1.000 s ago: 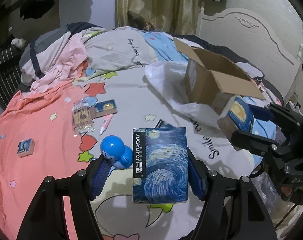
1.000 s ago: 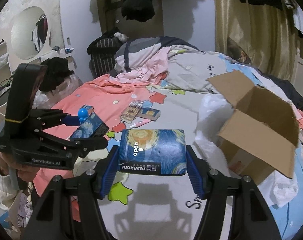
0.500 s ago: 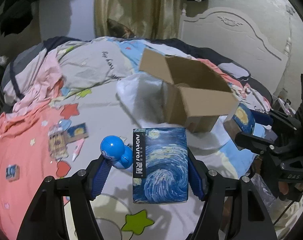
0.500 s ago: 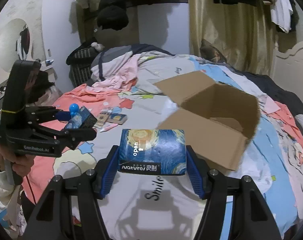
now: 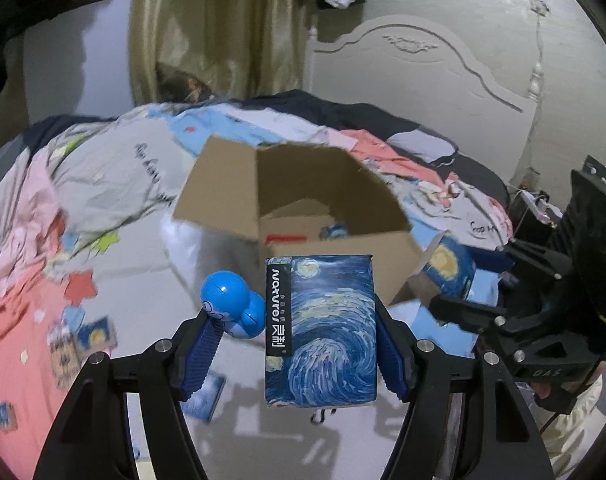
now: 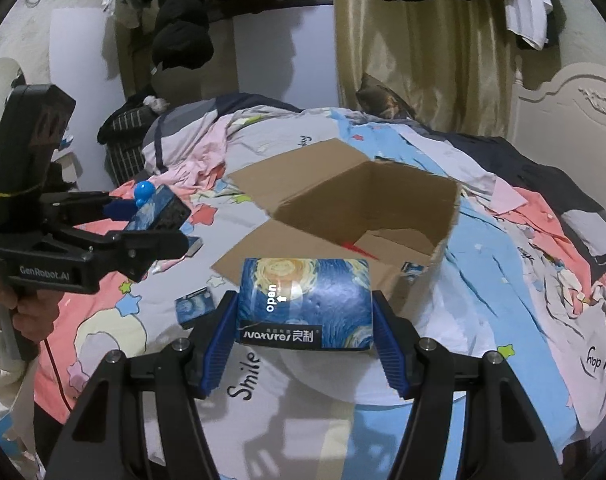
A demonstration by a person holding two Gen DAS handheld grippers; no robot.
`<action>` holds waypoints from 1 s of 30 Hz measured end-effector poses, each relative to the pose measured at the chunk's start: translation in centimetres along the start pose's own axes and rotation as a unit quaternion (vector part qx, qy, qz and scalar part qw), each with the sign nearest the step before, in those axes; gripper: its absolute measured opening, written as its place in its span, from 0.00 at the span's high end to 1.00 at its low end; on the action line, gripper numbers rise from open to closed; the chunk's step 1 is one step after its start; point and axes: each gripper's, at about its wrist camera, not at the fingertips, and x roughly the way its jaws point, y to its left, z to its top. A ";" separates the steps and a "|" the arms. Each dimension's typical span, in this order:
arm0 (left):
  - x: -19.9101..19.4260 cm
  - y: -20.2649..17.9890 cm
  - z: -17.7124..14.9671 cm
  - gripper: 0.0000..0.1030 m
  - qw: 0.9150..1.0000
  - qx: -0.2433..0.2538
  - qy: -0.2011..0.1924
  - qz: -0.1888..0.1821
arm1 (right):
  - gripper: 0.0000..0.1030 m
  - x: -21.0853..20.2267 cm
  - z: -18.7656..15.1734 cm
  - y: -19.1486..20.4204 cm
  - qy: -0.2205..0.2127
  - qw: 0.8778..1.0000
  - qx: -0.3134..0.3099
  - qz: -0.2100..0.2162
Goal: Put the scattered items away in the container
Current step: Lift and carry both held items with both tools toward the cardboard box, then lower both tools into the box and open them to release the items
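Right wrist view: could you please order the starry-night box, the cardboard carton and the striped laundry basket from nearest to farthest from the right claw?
1. Starry-night box, gripped in the right claw.
2. Cardboard carton, open, just beyond on the bed.
3. Striped laundry basket, far left, past the bed.

I swung both grippers over twd the cardboard box; it went from off right to dead ahead & nearer, its inside now showing. Scattered cards slid off to the left edge.
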 end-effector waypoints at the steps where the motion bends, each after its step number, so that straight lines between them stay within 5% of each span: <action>1: 0.3 -0.1 0.3 0.32 1.000 0.001 -0.001 -0.004 | 0.42 0.0 0.0 -0.3 -0.001 1.000 0.002 -0.002; 14: 5.9 -1.9 3.4 0.32 0.999 0.018 0.012 -0.045 | 0.42 1.2 1.0 -4.3 -0.016 0.998 0.013 -0.051; 30: 11.3 -1.7 7.6 0.32 0.997 0.035 0.014 -0.070 | 0.42 4.5 2.6 -7.6 -0.013 0.998 0.025 -0.060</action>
